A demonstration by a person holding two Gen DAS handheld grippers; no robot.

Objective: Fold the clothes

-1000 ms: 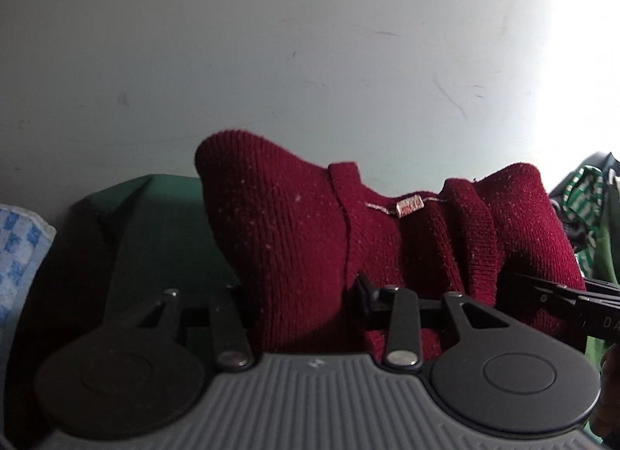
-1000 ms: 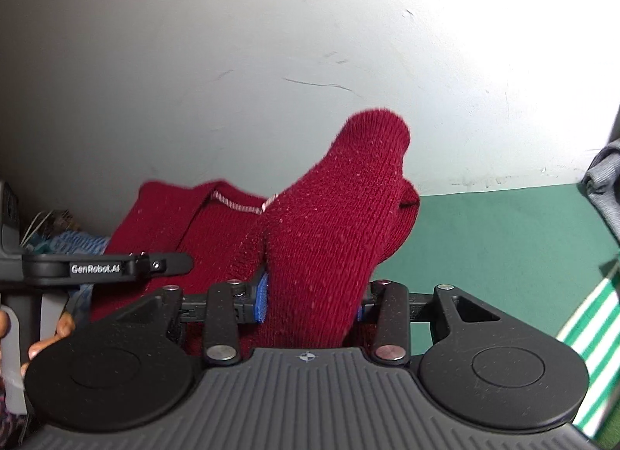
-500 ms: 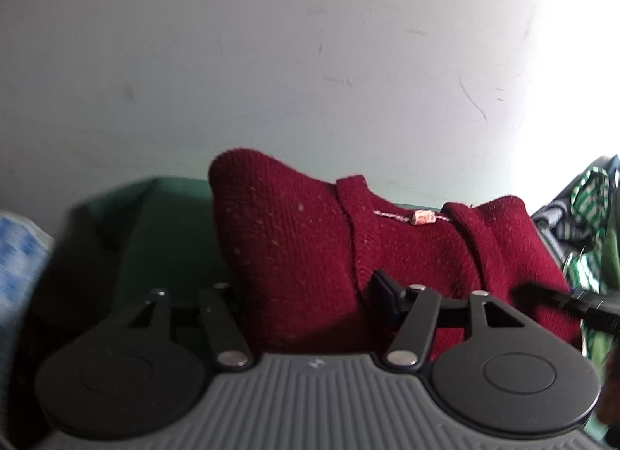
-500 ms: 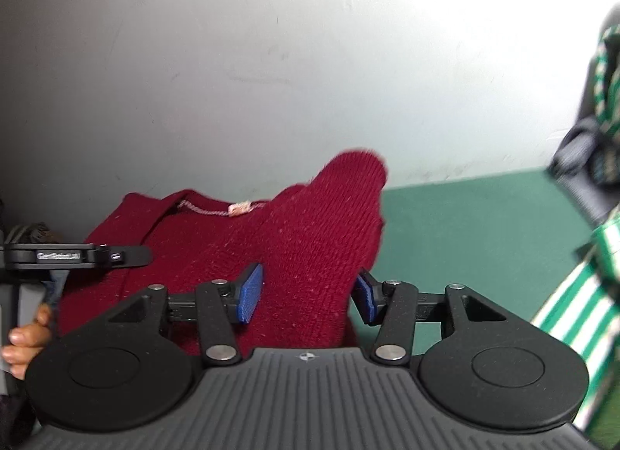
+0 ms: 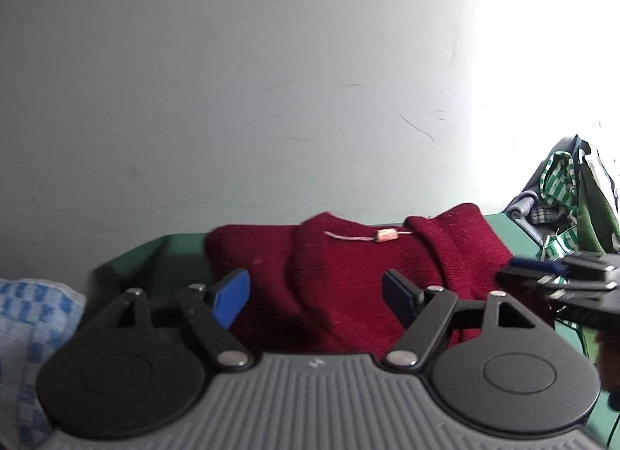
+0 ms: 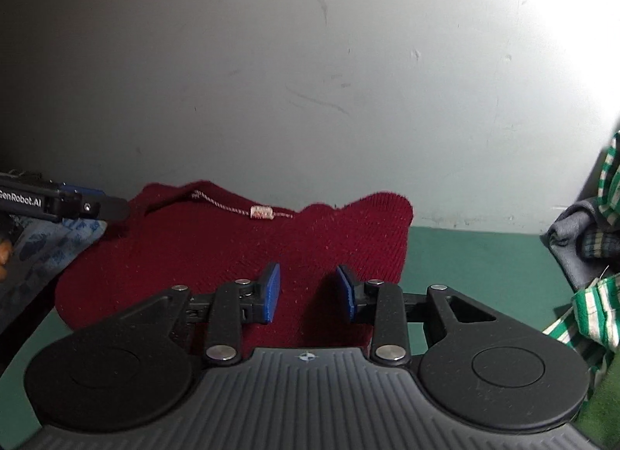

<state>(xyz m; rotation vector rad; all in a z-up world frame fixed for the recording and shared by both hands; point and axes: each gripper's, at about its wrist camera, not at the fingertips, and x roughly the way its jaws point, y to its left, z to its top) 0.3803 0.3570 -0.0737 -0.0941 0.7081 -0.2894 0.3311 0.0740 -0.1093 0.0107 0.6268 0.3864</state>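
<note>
A dark red knitted sweater (image 5: 348, 268) lies folded on the green table (image 5: 166, 256), neck label facing up near the wall. My left gripper (image 5: 316, 297) hovers open just above its near edge, blue pads apart, nothing between them. In the right wrist view the same sweater (image 6: 217, 252) fills the middle, and my right gripper (image 6: 308, 291) stands open over its near right part. The right gripper (image 5: 558, 275) shows at the right edge of the left wrist view; the left gripper (image 6: 66, 204) pokes in at the left of the right wrist view.
A pale wall (image 5: 271, 101) rises right behind the table. A blue-and-white checked cloth (image 5: 27, 318) lies at the left. A heap of clothes with green-and-white stripes and grey fabric (image 6: 589, 241) sits at the right. Bare green tabletop (image 6: 472, 256) shows between sweater and heap.
Both grippers have opened and let go of the sweater. Its raised shoulders have dropped flat onto the table, and both grippers have drawn back a little.
</note>
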